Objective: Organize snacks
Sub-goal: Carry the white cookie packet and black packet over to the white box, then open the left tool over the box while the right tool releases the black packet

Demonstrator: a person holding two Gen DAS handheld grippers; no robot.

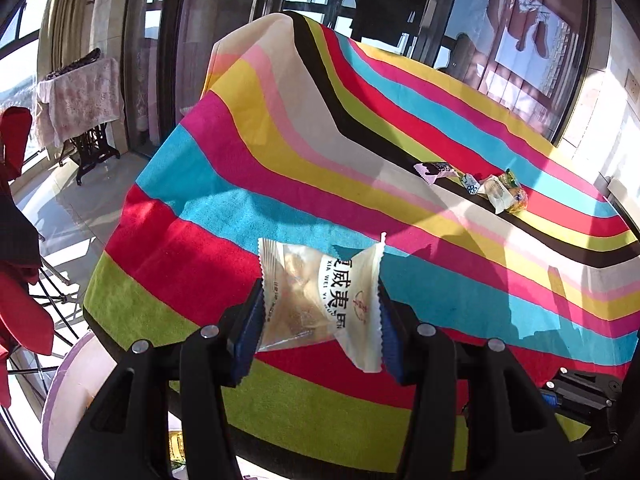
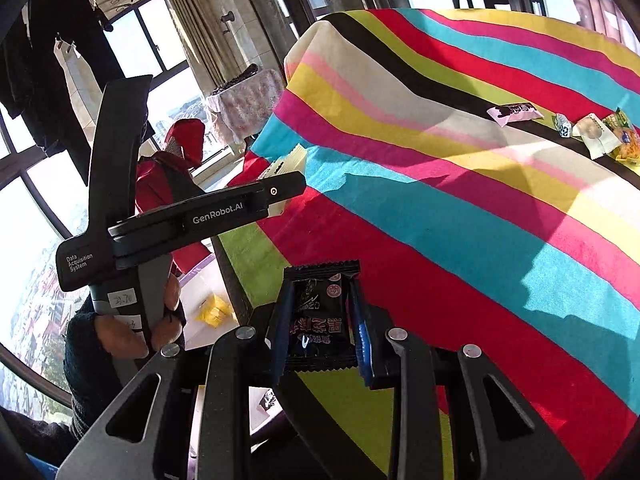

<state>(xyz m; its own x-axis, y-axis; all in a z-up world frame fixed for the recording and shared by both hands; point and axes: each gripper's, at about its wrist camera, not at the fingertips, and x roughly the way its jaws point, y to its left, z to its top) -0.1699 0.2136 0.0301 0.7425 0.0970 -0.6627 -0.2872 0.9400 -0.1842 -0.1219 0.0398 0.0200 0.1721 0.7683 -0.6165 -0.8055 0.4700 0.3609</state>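
Snacks clamped in both grippers: white packet point(image 1: 320, 296) crosswise in left point(image 1: 320, 312), black packet point(image 2: 320, 316) lengthwise in right point(image 2: 320, 320), white bin point(image 2: 204, 296) below-left.

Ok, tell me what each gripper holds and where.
Left gripper: white snack packet, clamped across its two sides. Right gripper: black snack packet, likewise.
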